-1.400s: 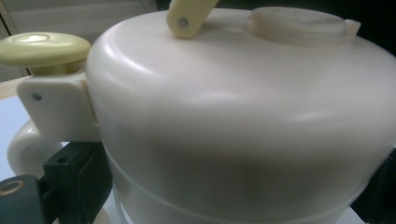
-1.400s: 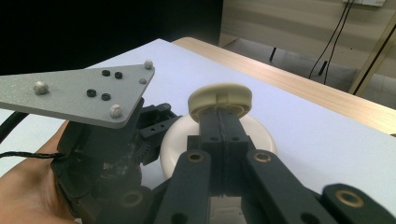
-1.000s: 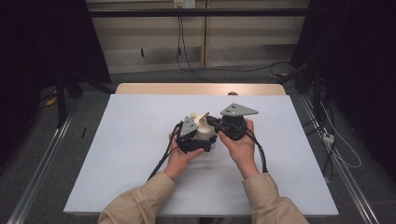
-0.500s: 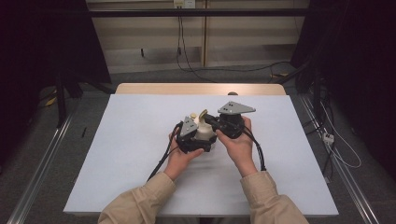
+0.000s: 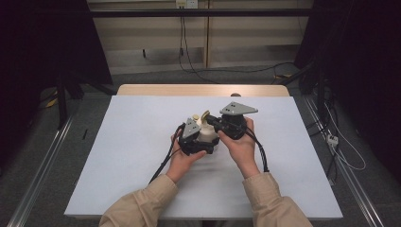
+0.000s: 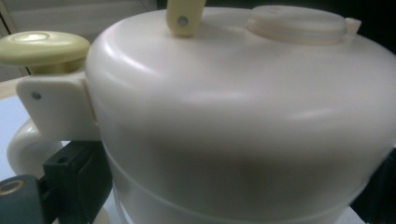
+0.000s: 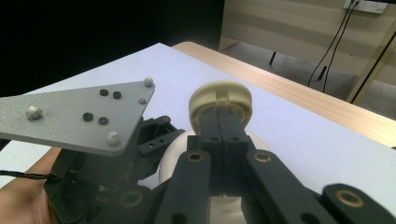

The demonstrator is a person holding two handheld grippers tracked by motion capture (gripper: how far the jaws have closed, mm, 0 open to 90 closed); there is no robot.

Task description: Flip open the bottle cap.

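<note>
A white rounded pot [image 5: 208, 133] with a side handle [image 6: 25, 144] stands at the middle of the white table. It carries a yellowish knob [image 6: 42, 48] and a flat cap [image 6: 296, 23] on top. My left gripper [image 5: 203, 143] is shut on the pot's body, with one black pad [image 6: 77, 172] by the handle and the other at the far side. My right gripper [image 7: 219, 117] reaches in from the right, its jaws pressed together on a cream round flap [image 7: 219, 99] that stands up from the pot's top. The same flap [image 5: 205, 115] appears in the high view.
The white table top [image 5: 118, 142] has a wooden strip [image 5: 203, 90] along its far edge. Cables [image 5: 163, 163] trail from both grippers toward the person. Dark floor and metal rails flank the table.
</note>
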